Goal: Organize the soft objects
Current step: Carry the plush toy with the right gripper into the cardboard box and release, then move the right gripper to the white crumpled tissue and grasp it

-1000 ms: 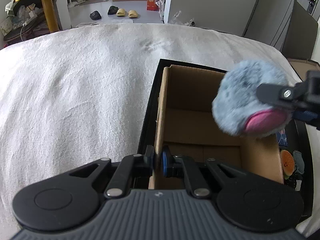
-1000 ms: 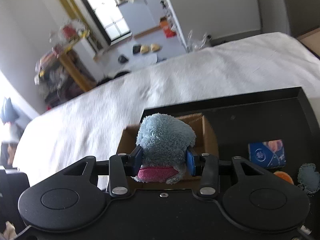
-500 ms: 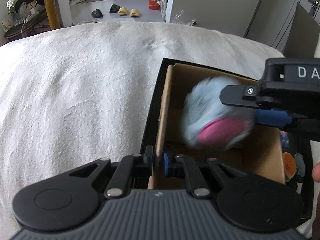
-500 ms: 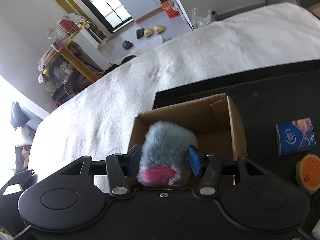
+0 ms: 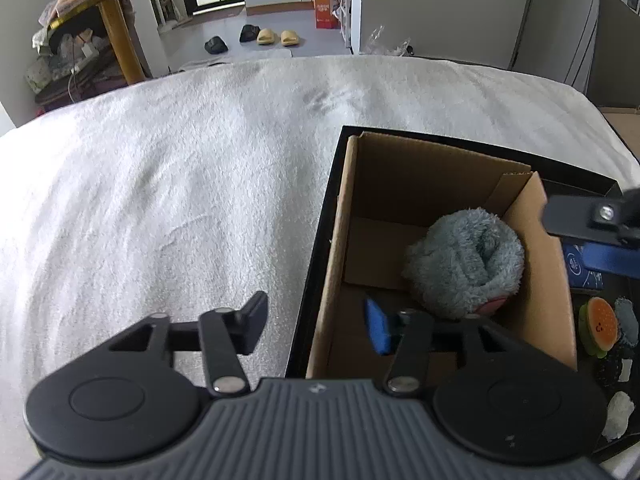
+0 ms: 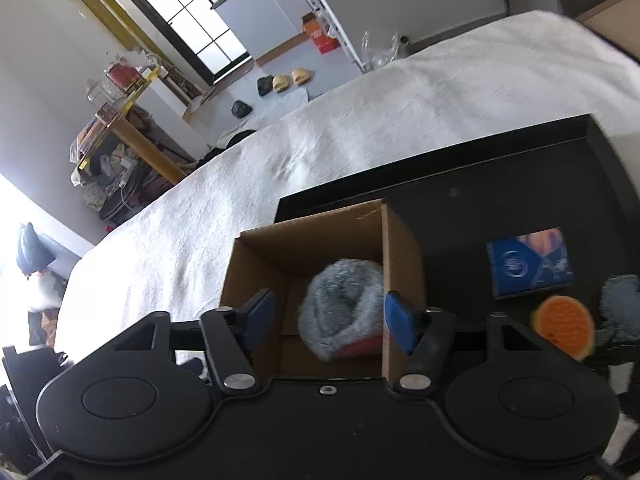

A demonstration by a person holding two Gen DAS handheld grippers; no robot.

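Note:
A fluffy grey-blue plush (image 5: 464, 260) with a pink underside lies inside the open cardboard box (image 5: 400, 176), against its right wall. My left gripper (image 5: 316, 324) is open, with its fingers on either side of the box's left wall and touching nothing. My right gripper (image 6: 328, 320) is open just above the box (image 6: 304, 240). The plush (image 6: 340, 308) rests loose below and between its blue pads. From the left wrist view, one right-gripper finger (image 5: 600, 258) shows beyond the box's right wall.
The box stands on a black tray (image 6: 480, 184) on a white fleecy blanket (image 5: 160, 200). On the tray to the right lie a blue card pack (image 6: 528, 262), an orange burger-shaped toy (image 6: 564, 326) and a grey fuzzy item (image 6: 620, 292). A white piece (image 5: 618, 414) lies nearer.
The right gripper brought the plush down into the box and opened, leaving it inside. The left gripper, which was shut on the box's left wall, has opened.

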